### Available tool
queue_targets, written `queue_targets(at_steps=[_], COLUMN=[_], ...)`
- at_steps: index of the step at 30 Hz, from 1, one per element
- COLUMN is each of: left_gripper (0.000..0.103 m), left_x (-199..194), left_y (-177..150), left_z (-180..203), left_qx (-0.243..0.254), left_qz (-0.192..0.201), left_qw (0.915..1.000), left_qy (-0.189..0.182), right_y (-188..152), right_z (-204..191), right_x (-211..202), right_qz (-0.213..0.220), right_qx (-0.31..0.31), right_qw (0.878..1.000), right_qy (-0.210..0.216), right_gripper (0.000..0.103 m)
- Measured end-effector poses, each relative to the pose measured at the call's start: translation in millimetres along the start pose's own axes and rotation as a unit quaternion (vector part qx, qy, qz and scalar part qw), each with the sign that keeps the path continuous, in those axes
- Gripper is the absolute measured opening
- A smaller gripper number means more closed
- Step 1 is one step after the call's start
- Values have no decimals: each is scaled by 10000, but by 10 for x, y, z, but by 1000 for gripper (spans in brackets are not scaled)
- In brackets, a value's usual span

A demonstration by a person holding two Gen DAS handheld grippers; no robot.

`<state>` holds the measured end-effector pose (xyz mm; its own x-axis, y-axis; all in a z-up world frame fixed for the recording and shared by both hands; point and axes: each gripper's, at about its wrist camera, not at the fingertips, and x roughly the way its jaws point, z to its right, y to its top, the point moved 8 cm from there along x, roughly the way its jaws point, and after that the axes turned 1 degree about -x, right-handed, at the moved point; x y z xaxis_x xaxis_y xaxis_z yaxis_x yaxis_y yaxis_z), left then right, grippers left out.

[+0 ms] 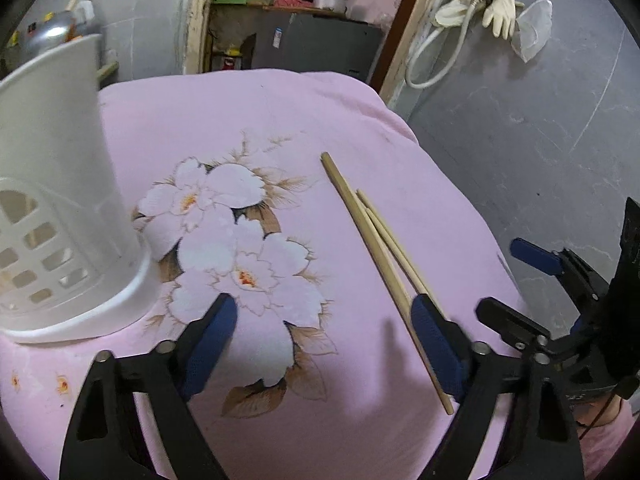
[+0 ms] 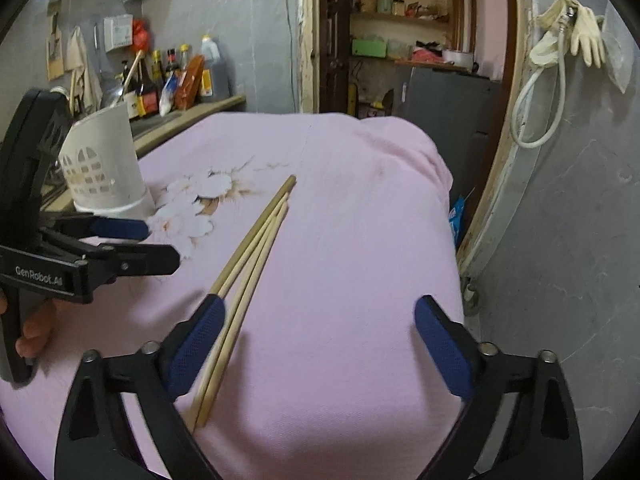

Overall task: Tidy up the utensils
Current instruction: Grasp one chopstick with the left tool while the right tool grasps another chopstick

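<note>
**A:** Left wrist view first, what've we got?

**B:** So the left gripper (image 1: 320,320) is spread wide open over a pink cloth (image 1: 280,120) with a white flower print (image 1: 224,236). Nothing between the fingers. The chopsticks (image 1: 372,240) lie flat on the cloth, running diagonally, and their near ends pass just beside the right-hand blue pad (image 1: 434,340). Can't tell if they touch it.

**A:** And the holder?

**B:** White utensil holder (image 1: 60,184) stands upright at the left edge, lattice cutouts facing the camera, well apart from the chopsticks. The right gripper (image 1: 520,280) pokes in from the right, jaws parted.

**A:** Right wrist view?

**B:** Same deal, the right gripper (image 2: 320,340) is wide open and holds nothing. Here the chopsticks (image 2: 256,248) look like three sticks fanned from a tight bundle, near ends right by the left-hand pad (image 2: 198,340). The utensil holder (image 2: 106,164) sits far left on the pink cloth (image 2: 360,220), and the left gripper (image 2: 132,244) is in front of it, jaws apart. Rubber gloves (image 2: 576,36) and a hose (image 2: 540,112) hang on the grey wall.
</note>
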<state>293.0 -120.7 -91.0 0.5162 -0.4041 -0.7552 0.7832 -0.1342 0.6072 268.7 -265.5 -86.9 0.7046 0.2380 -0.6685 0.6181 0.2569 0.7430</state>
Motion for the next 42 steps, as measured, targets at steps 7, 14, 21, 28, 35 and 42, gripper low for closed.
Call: queue_targets(at_steps=[7, 14, 21, 28, 35, 42], left_gripper=[74, 69, 55, 31, 31, 17], left_x=[32, 21, 34, 221, 360, 435], left_y=[12, 31, 53, 110, 233, 270], left_z=[36, -2, 29, 132, 211, 236], left_qx=[-1, -153, -116, -179, -344, -158], left_qz=[27, 54, -30, -396, -576, -592], left_qw=[10000, 9997, 9996, 9976, 9945, 9964], left_qy=[-62, -167, -237, -546, -799, -590], right_y=[-61, -72, -5, 39, 17, 21], right_z=[-158, -243, -101, -4, 188, 212], right_x=[148, 259, 252, 212, 186, 201], right_qz=[-369, -557, -498, -366, -295, -282], right_qx=[-412, -750, -688, -580, -237, -119], right_qw=[9985, 9954, 9957, 9971, 9989, 9994], right_qy=[15, -197, -361, -318, -276, -168], right_gripper=[71, 70, 35, 13, 10, 10])
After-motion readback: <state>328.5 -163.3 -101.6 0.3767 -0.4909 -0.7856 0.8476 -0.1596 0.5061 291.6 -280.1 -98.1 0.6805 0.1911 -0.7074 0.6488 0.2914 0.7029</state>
